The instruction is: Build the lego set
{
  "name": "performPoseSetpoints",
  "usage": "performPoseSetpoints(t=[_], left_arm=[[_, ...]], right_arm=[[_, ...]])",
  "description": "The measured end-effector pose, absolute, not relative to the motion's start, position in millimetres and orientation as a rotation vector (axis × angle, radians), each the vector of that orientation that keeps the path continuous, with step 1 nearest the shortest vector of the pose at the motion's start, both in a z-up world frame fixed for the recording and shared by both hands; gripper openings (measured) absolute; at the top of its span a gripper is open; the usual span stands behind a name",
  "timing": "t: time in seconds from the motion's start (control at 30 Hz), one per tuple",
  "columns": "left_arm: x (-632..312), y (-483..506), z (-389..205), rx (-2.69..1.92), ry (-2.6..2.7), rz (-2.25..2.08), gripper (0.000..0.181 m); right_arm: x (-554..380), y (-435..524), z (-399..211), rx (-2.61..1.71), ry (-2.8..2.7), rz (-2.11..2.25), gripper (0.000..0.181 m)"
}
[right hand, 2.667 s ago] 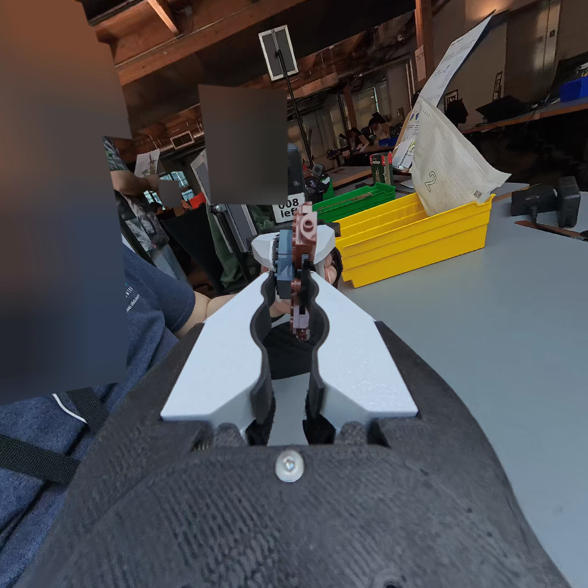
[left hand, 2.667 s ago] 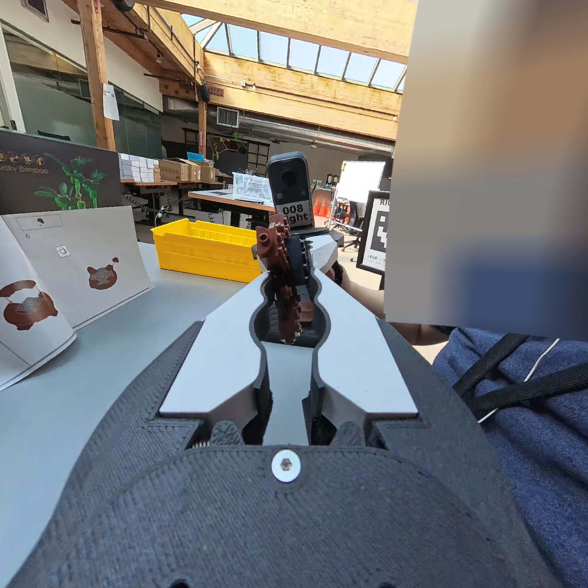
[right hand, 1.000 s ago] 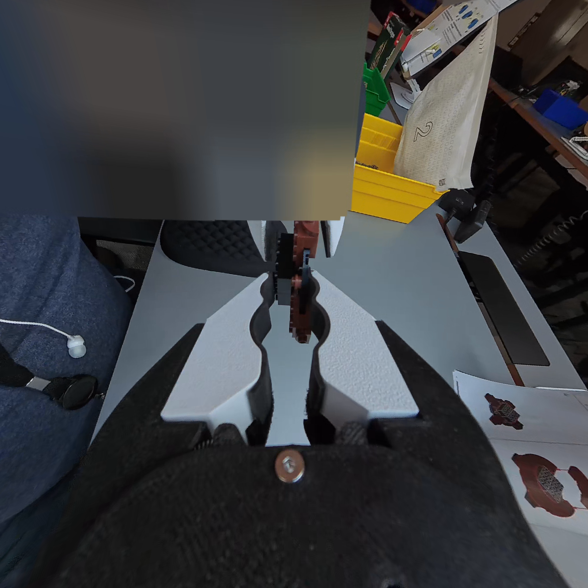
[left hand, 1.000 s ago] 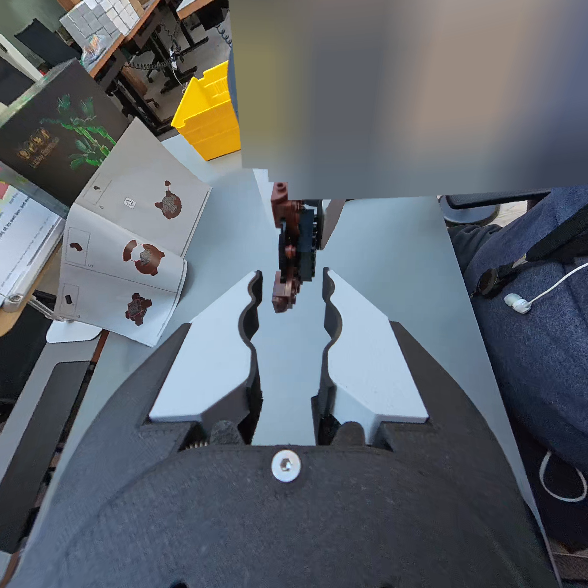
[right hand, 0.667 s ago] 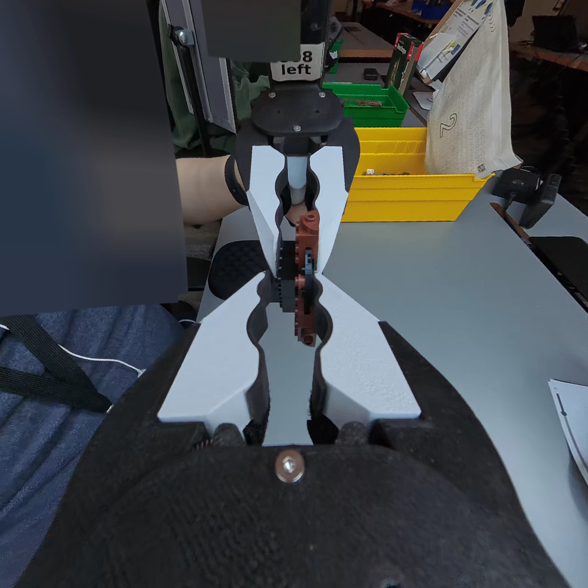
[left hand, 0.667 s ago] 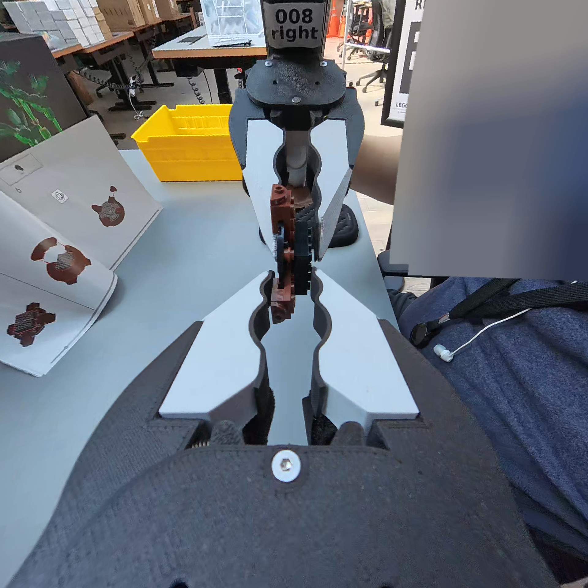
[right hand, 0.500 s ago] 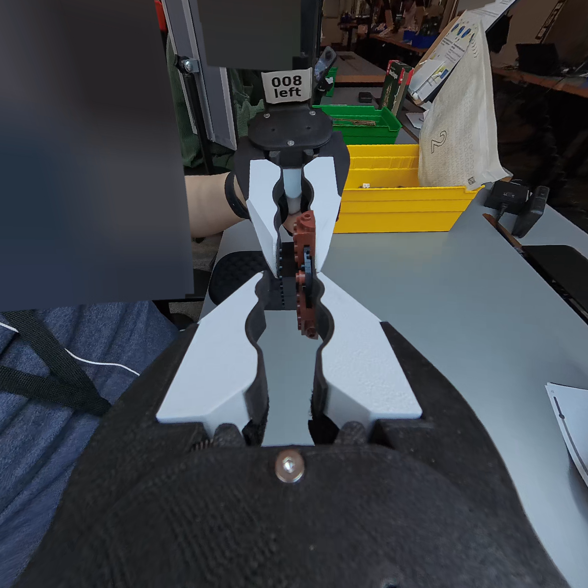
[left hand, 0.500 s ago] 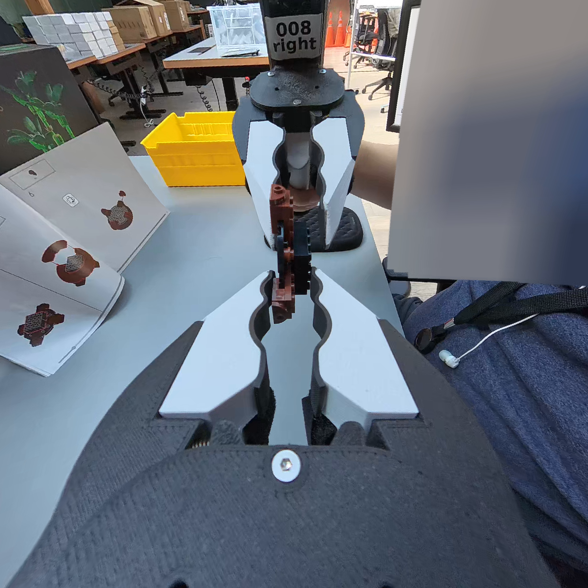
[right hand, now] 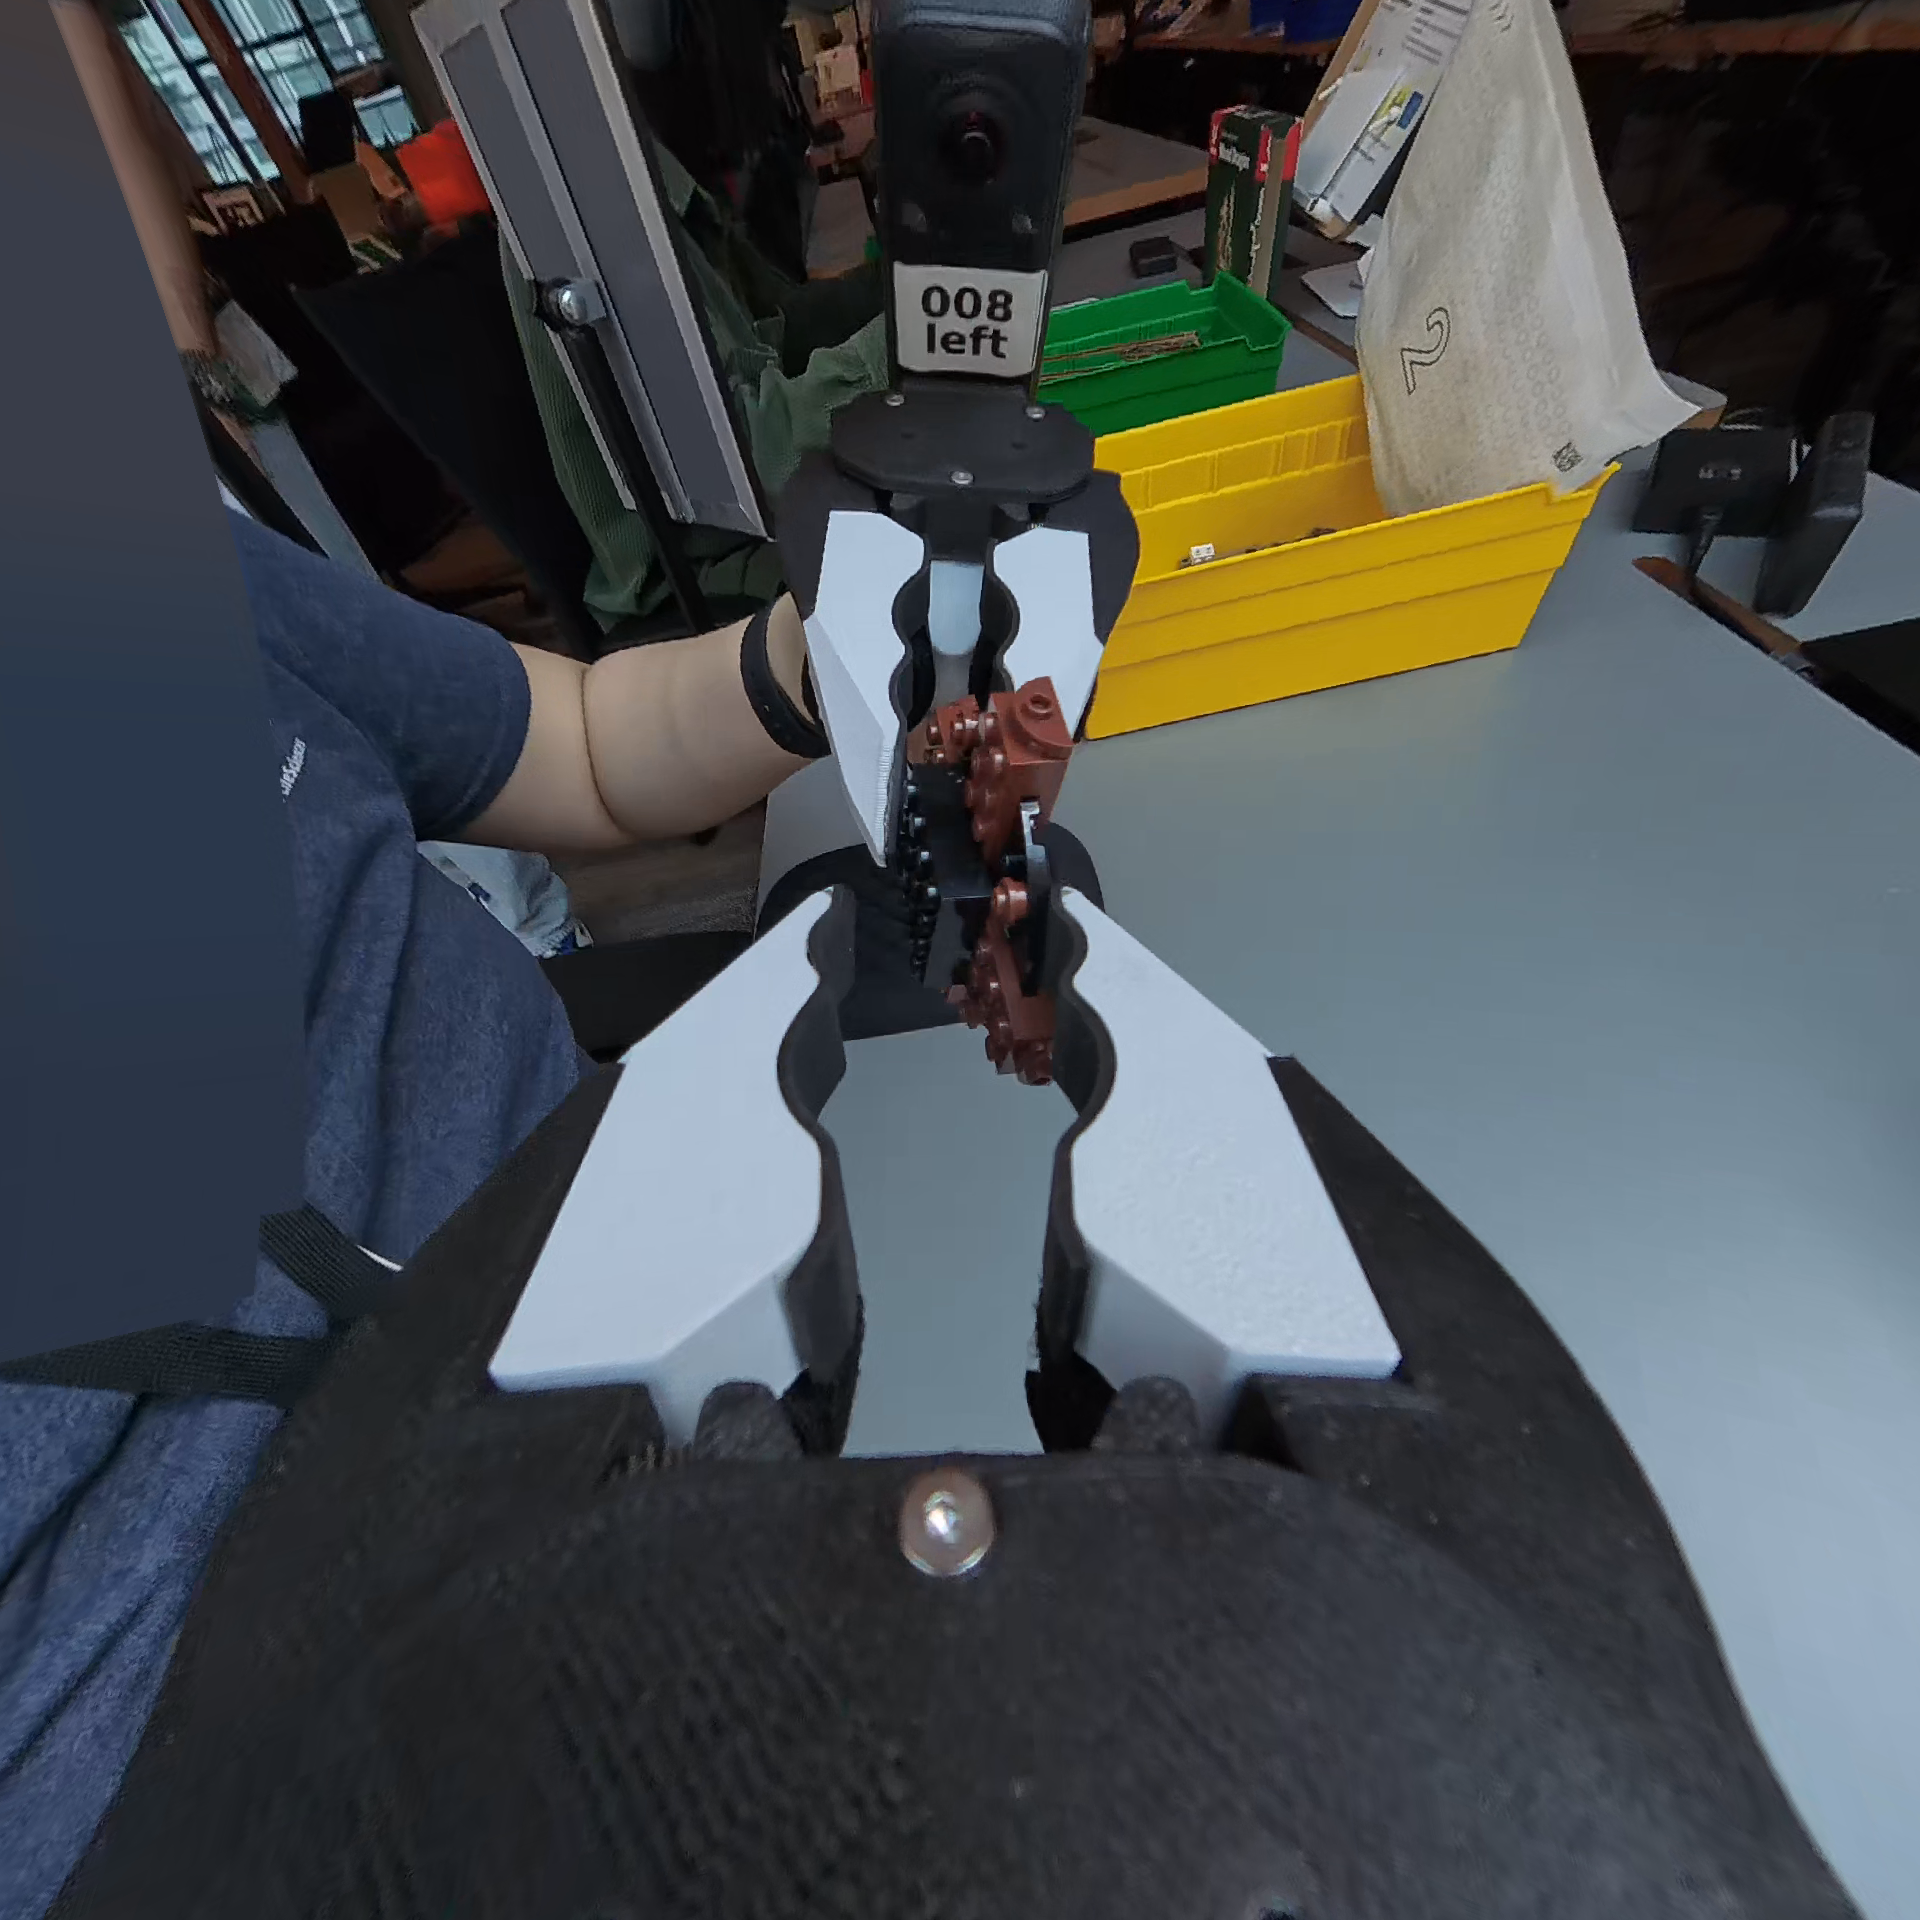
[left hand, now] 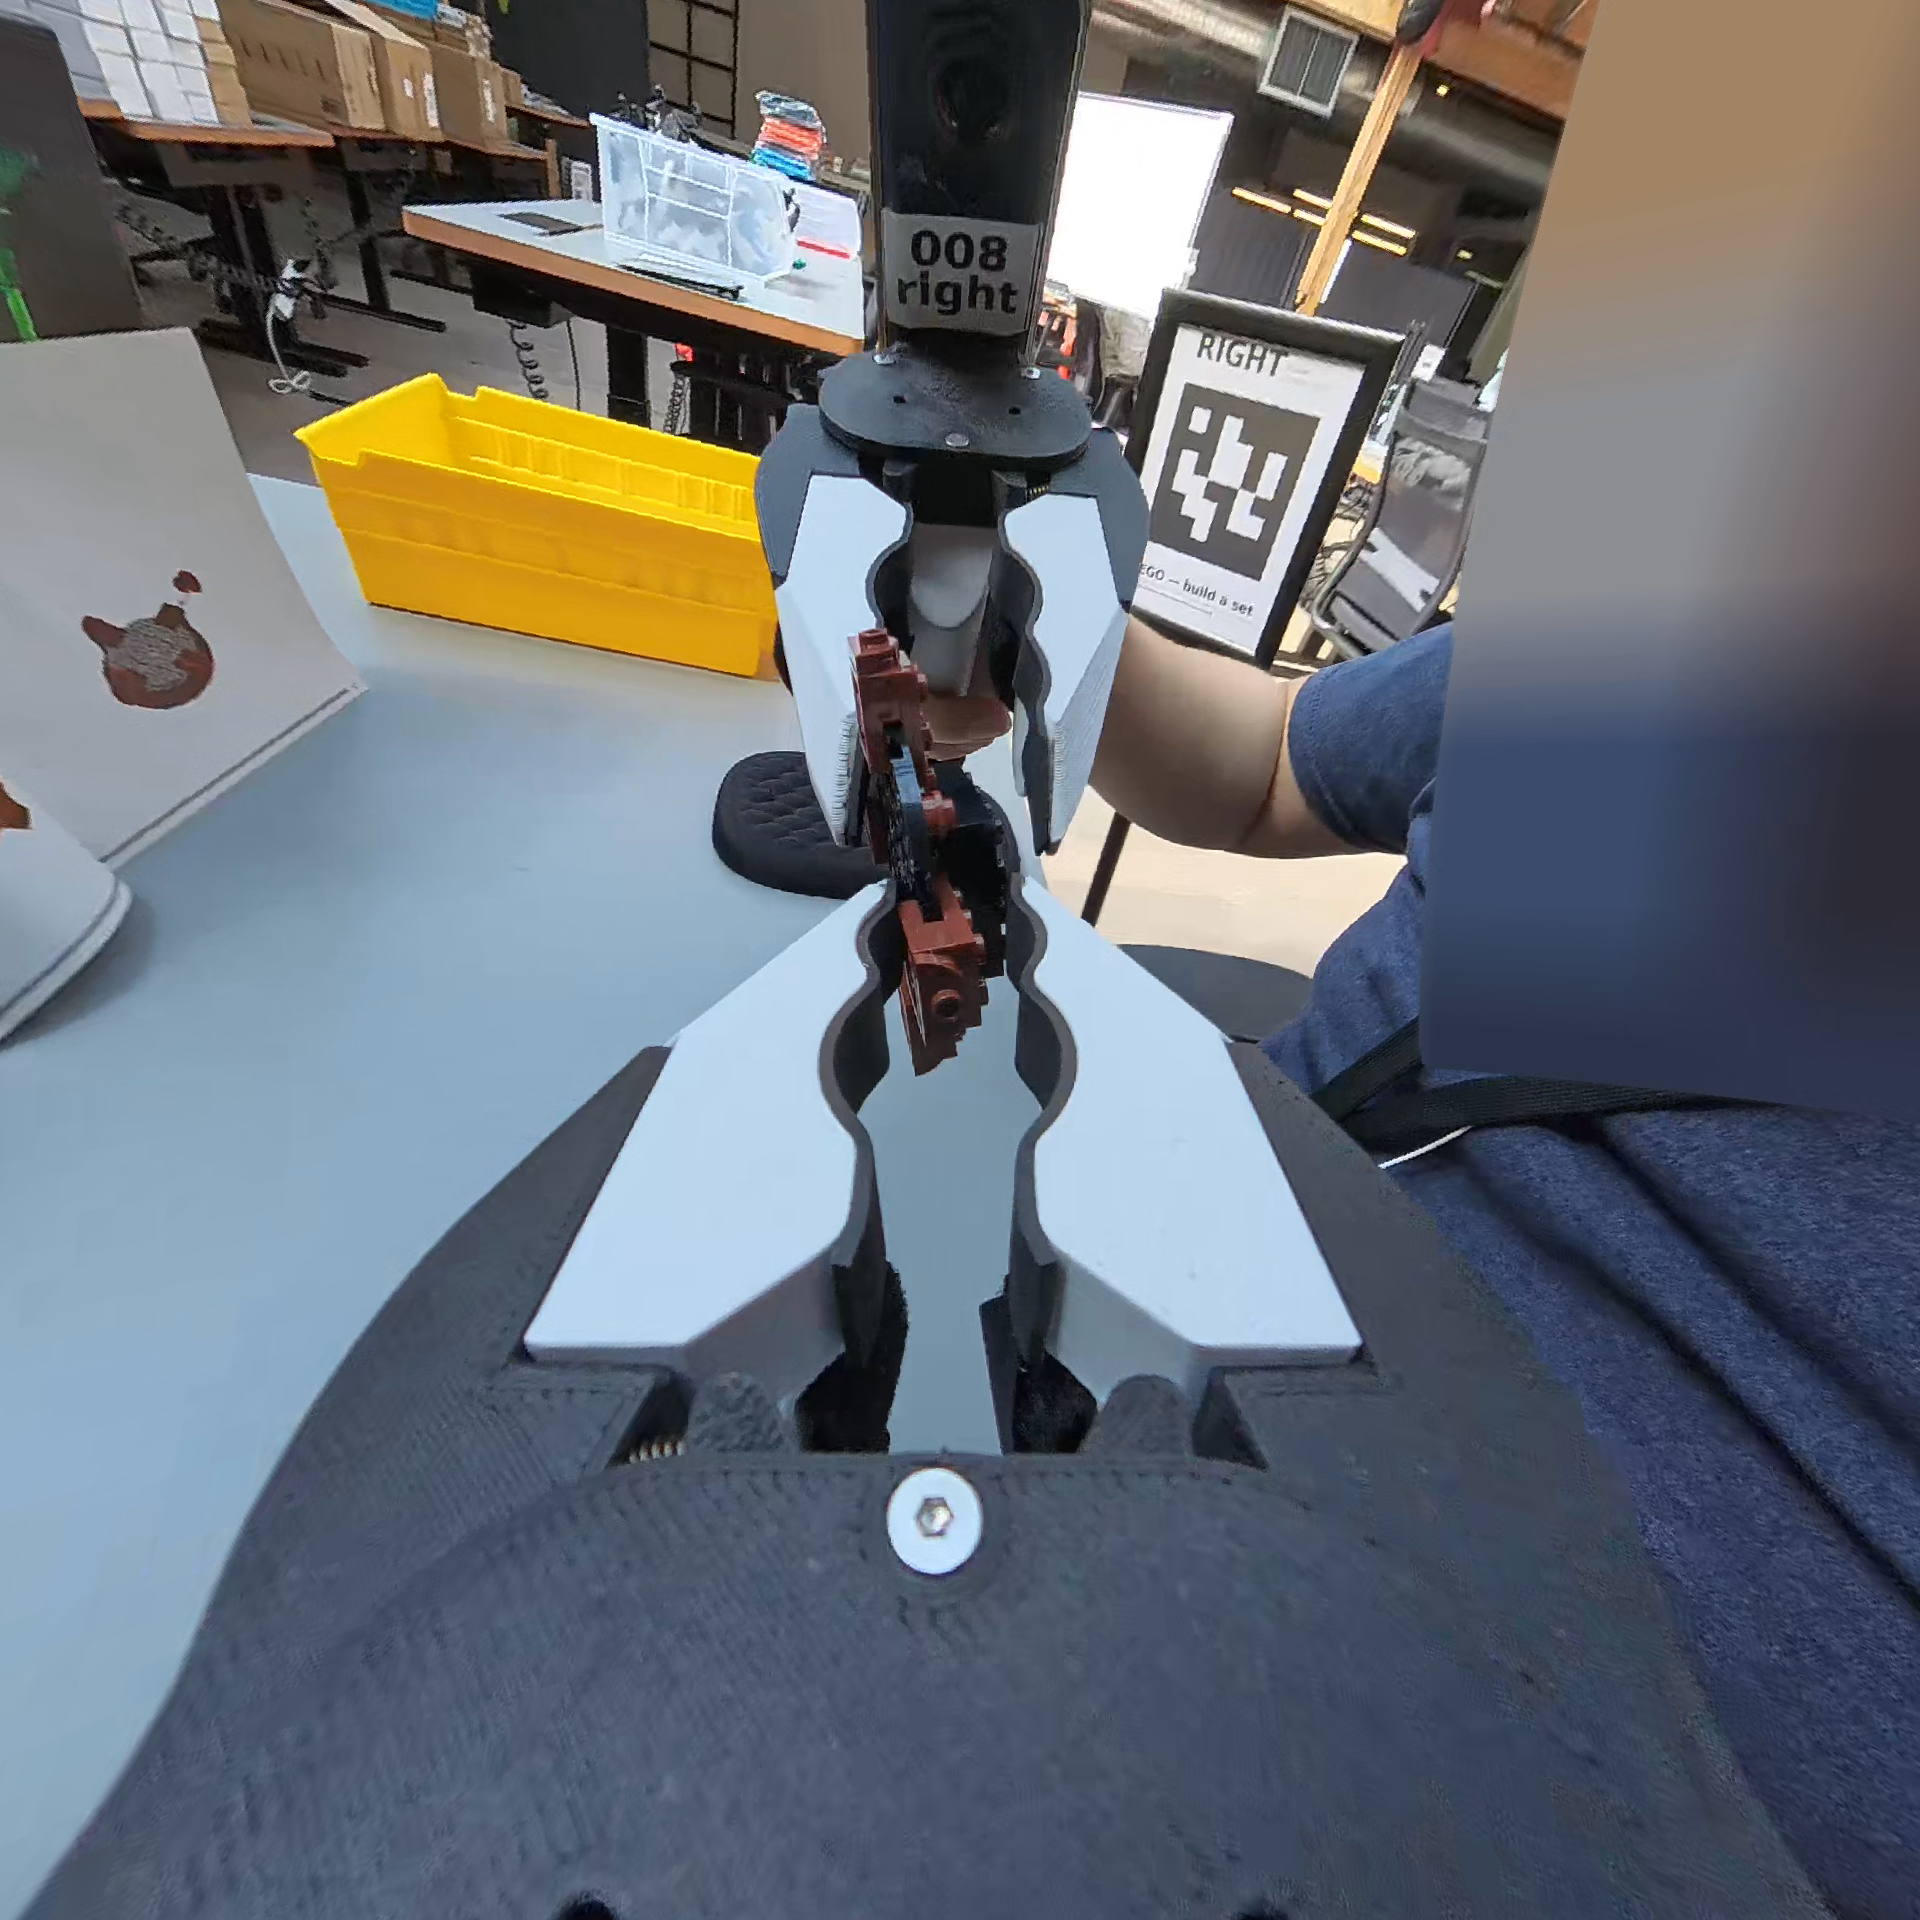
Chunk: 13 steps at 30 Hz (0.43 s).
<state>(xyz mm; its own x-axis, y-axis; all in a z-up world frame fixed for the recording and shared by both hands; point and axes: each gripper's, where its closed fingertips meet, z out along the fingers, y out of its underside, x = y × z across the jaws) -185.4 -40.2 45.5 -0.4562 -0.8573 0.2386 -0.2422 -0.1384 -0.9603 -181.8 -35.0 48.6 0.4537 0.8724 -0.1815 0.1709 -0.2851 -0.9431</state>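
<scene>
You held the two grippers tip to tip above the grey counter point(left hand: 436, 935), with the brown and black lego assembly point(left hand: 930, 904) standing on edge between them. Your left gripper point(left hand: 948, 914) was pinching the near end of the assembly, its white fingers point(left hand: 769, 1122) drawn in against the bricks on both sides. From the other side, your right gripper point(right hand: 951, 940) had its fingers point(right hand: 1174, 1164) set somewhat wider; the brown plates lay against the inner face of one finger, and the black part seemed to sit just inside the other, though the contact there was hard to make out, so it looked like a light pinch on the same assembly rather than a firm one. In the left wrist view the right gripper point(left hand: 940, 821) pointed straight back at you, the brown studded piece rising along one of its fingers. In the right wrist view the assembly point(right hand: 987, 883) showed a black core with brown studded plates on the side facing the counter. A yellow bin point(left hand: 551, 540) stood on the counter behind the grippers, and an open instruction booklet point(left hand: 135, 613) stood propped at the left edge. On the other side, a second yellow bin point(right hand: 1340, 561) held a white numbered paper bag point(right hand: 1486, 281), with a green bin point(right hand: 1164, 348) behind it.
</scene>
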Motion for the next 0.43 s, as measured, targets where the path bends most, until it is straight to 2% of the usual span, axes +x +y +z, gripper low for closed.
performPoseSetpoints(t=[0.33, 0.43], left_arm=[[-184.5, -29.0, 44.8, -1.443, 1.451, -2.061, 0.016], [-184.4, -26.1, 47.8, -1.488, 1.373, -2.184, 0.016]], right_arm=[[-148.6, -20.4, 73.5, -1.742, -0.662, 1.167, 0.036], [-142.3, -20.3, 77.6, -1.689, -0.733, 1.087, 0.035]])
